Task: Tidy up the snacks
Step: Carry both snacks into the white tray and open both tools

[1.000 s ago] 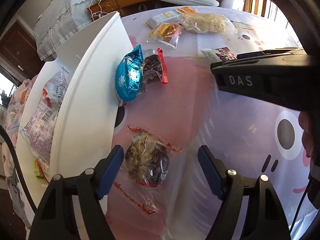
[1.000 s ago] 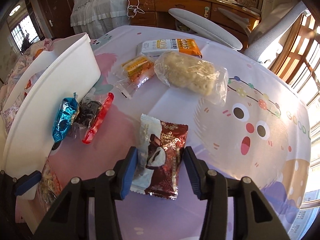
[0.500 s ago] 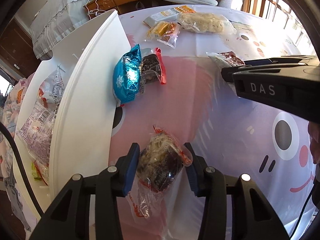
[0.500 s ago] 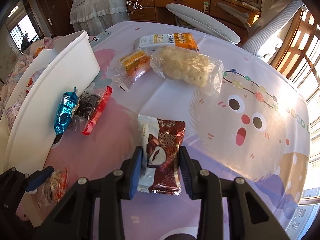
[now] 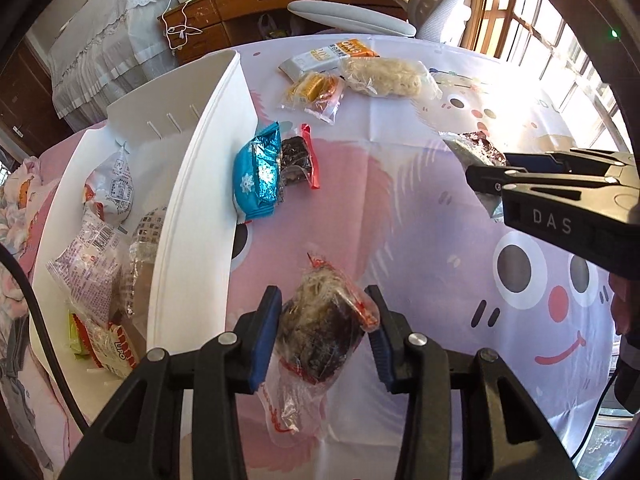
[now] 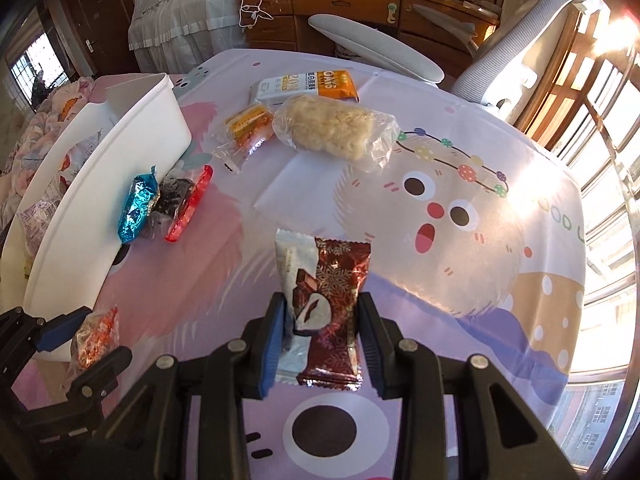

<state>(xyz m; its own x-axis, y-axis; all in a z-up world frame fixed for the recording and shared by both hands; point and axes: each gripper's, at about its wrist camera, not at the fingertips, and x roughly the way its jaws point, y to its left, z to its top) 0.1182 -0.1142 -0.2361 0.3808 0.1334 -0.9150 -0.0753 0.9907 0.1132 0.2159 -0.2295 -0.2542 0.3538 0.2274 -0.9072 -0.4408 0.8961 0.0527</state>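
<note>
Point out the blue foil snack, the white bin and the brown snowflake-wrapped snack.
blue foil snack [image 5: 258,174], left wrist view, wrapper middle
white bin [image 5: 200,216], left wrist view, near wall
brown snowflake-wrapped snack [image 6: 326,304], right wrist view, wrapper middle

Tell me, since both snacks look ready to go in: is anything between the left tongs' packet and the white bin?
Nothing visible: the clear-wrapped dark snack in the left tongs hangs beside the white bin, with only its wall to clear.

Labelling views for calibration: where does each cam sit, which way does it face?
Left wrist: on the left gripper, angled down at the table; its jaws clamp a clear-wrapped dark snack; right gripper crosses at right.
Right wrist: on the right gripper, angled down; jaws clamp a brown snack packet; left gripper at lower left.
Shared: white bin, blue foil snack.
</note>
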